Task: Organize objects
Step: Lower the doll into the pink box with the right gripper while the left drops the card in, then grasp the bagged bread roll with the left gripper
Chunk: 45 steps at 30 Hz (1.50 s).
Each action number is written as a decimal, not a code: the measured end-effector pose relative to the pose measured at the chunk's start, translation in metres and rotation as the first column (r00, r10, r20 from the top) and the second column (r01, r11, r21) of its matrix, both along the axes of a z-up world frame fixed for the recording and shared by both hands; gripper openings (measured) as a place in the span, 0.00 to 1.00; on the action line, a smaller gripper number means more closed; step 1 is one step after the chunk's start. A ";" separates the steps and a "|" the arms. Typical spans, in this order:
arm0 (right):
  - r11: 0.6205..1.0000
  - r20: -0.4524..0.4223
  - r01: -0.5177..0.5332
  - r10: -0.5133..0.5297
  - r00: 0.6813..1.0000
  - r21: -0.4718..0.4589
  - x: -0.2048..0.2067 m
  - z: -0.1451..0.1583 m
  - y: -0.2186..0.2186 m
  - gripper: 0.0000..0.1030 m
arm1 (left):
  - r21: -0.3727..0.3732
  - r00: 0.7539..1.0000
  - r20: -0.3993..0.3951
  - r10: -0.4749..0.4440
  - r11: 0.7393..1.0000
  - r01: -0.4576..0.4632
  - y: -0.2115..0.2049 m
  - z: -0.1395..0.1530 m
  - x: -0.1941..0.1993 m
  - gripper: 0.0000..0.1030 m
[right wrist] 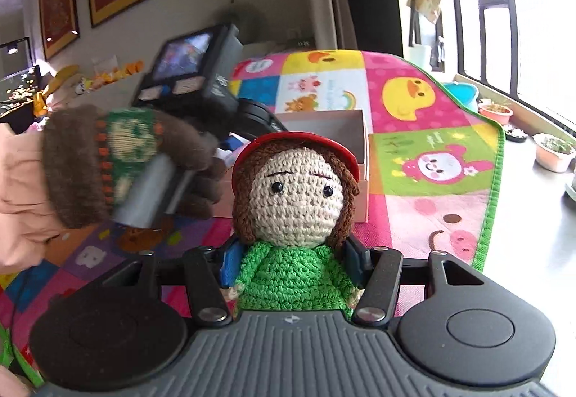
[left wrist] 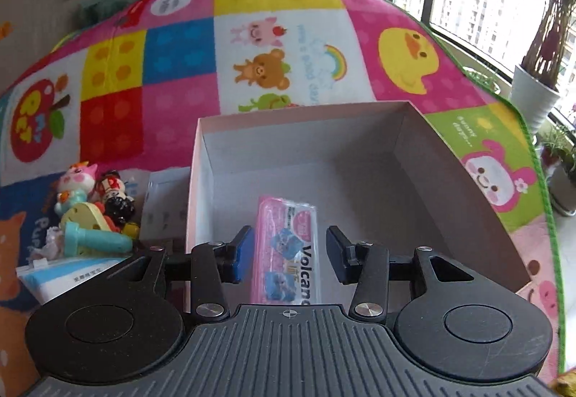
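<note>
My left gripper (left wrist: 288,254) is open above the near end of a pale cardboard box (left wrist: 450,177). A pink "Volcano" packet (left wrist: 288,253) lies on the box floor between and below the fingers. My right gripper (right wrist: 289,262) is shut on a crocheted doll (right wrist: 295,217) with brown hair, red cap and green sweater, held upright above the mat. The box (right wrist: 331,125) shows behind the doll, with the gloved hand and left gripper device (right wrist: 194,72) over it.
A colourful patchwork play mat (left wrist: 180,47) covers the surface. Left of the box lies a pile of small toy figures (left wrist: 97,206), a white card (left wrist: 162,202) and a blue-white packet (left wrist: 64,278). Potted plants (left wrist: 536,98) stand by the window on the right.
</note>
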State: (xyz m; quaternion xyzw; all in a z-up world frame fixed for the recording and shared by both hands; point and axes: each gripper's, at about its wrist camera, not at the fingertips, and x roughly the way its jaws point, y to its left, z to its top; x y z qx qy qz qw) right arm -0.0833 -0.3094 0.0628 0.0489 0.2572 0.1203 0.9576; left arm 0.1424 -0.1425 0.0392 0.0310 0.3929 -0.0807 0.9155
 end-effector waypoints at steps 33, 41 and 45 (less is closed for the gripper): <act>0.994 -0.445 -0.012 -0.038 0.895 -0.108 0.237 -0.010 0.090 0.66 | -0.416 0.952 0.128 0.277 0.887 -0.202 0.250 -0.040 -0.168 0.47; 0.987 -0.050 0.038 -0.046 0.998 -0.157 0.122 0.027 0.078 0.86 | -0.521 0.963 0.087 0.254 0.836 -0.174 0.248 -0.027 -0.151 0.47; 0.998 -0.051 0.012 -0.015 0.999 -0.065 0.079 0.007 0.076 0.86 | -0.537 0.963 0.056 0.264 0.821 -0.194 0.233 -0.024 -0.115 0.47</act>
